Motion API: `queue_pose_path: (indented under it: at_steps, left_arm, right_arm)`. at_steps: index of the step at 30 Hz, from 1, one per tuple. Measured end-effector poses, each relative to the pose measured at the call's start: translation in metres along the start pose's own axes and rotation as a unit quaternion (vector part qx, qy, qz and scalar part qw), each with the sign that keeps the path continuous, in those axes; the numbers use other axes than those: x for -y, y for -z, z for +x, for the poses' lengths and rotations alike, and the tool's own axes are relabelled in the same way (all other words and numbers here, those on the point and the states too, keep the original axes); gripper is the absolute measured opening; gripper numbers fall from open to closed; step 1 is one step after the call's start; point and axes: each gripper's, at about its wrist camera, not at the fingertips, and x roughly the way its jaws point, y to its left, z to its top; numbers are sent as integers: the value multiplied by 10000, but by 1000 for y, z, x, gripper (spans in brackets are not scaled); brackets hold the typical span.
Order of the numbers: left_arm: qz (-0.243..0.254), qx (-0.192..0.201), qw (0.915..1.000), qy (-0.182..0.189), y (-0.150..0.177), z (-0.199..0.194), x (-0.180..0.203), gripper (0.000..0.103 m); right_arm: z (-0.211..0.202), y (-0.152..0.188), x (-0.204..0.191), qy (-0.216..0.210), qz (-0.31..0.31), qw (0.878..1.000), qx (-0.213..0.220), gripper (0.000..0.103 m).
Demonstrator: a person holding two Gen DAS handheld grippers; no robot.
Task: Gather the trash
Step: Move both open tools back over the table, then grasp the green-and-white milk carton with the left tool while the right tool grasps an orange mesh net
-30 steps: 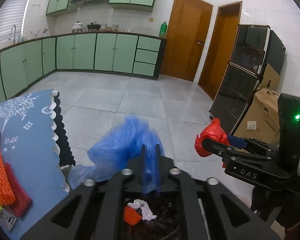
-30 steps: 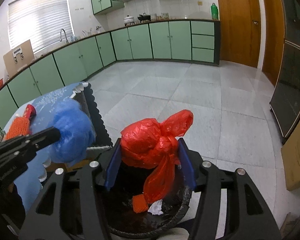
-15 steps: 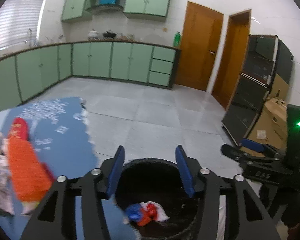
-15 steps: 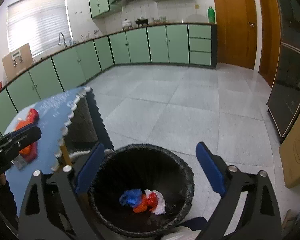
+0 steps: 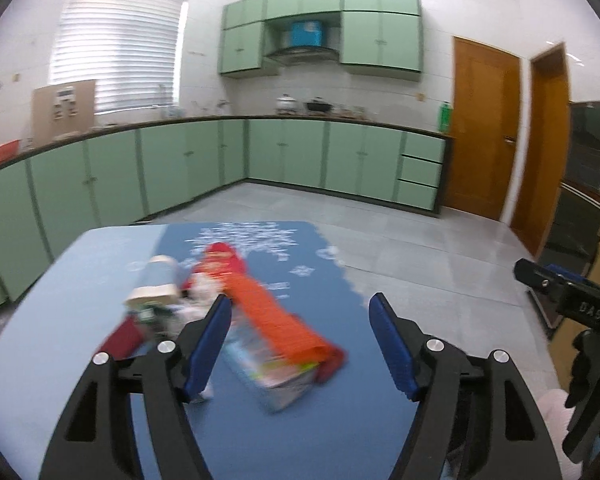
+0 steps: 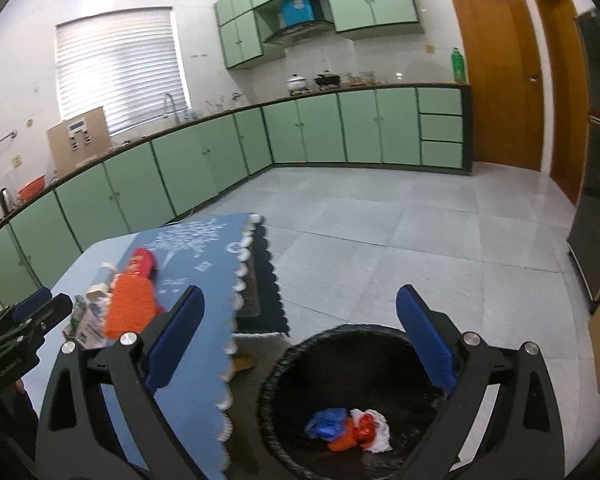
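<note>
left gripper (image 5: 300, 344) wide over trash pile (image 5: 260, 320) mid-bench (image 5: 60, 320), right gripper (image 6: 300, 340) wide above bin (image 6: 360, 400) off bench edge

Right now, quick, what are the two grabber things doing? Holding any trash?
Left gripper: jaws open, holding nothing, over the table trash.
Right gripper: jaws open, holding nothing, above the trash bin.

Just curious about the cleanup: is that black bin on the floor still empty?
No, the black bin already holds a blue bag and red bag.
</note>
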Motion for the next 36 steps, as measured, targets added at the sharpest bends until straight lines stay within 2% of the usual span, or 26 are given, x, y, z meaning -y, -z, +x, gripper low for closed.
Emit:
queue_pose_path:
  at_steps: [4, 10, 17, 24, 30, 33, 36]
  left_arm:
    - [-131, -7, 9994, -327, 7, -7, -28, 70]
    - [-346, -163, 9973, -620, 22, -4, -61, 70]
    - [-453, -381, 9956, -720, 31, 21, -72, 70]
    - [-545, -543, 9946, -696, 36, 45, -75, 67]
    - [-615, -689, 9936, -647, 37, 62, -78, 56]
    - [-626, -765, 9934, -585, 38, 68, -76, 47]
    - [-618, -830, 9931, -542, 39, 74, -74, 32]
  right_arm:
    - [8, 0, -29, -186, -220, 9996, 16, 94]
    - [21, 2, -66, -380, -484, 9981, 82, 94]
    - [39, 5, -88, -498, -619, 9968, 10, 94]
    - [55, 9, -91, -504, -595, 9969, -106, 94]
    - [63, 9, -90, -534, -596, 9967, -165, 94]
    - [66, 9, -92, -567, -618, 9963, -189, 94]
    - [67, 10, -94, -624, -646, 9957, -232, 91]
